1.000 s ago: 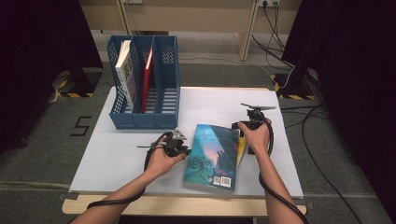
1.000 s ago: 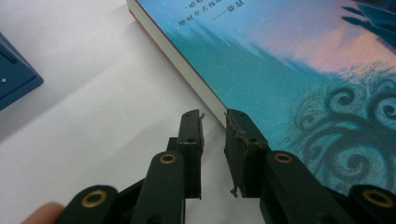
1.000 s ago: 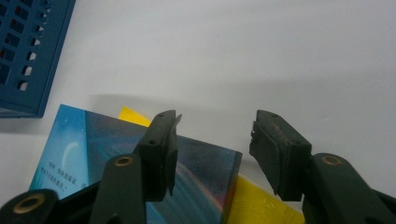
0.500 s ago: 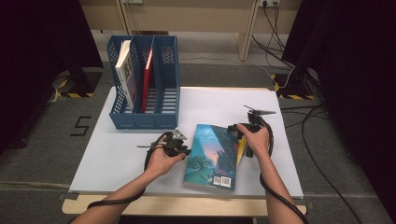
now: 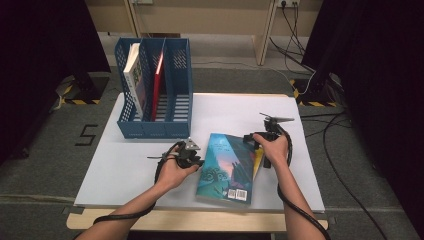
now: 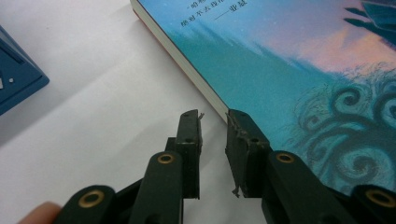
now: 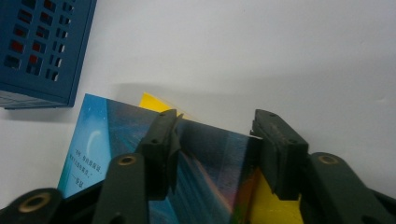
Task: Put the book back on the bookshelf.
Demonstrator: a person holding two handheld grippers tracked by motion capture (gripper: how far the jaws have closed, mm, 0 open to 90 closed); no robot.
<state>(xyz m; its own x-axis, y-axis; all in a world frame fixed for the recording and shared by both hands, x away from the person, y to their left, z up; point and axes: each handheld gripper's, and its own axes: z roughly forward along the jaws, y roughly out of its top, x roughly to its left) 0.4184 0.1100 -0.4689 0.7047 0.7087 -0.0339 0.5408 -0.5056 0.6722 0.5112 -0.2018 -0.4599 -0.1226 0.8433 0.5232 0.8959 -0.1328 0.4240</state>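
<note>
Book (image 5: 227,167) between both tongs

A large digit "5" (image 5: 88,135) was marked in black on the grey floor (image 5: 45,165), to the left of the surface. The teal book (image 5: 227,167) carried a white barcode label (image 5: 238,194) near its lower edge in the high view, its digits too small to read. In the left gripper view, the book's cover bore a short line of white Chinese print (image 6: 224,6) at the top edge, cut off by the frame. In the right gripper view, small white Chinese lines (image 7: 86,165) stood on the cover, too blurred to read.
</note>
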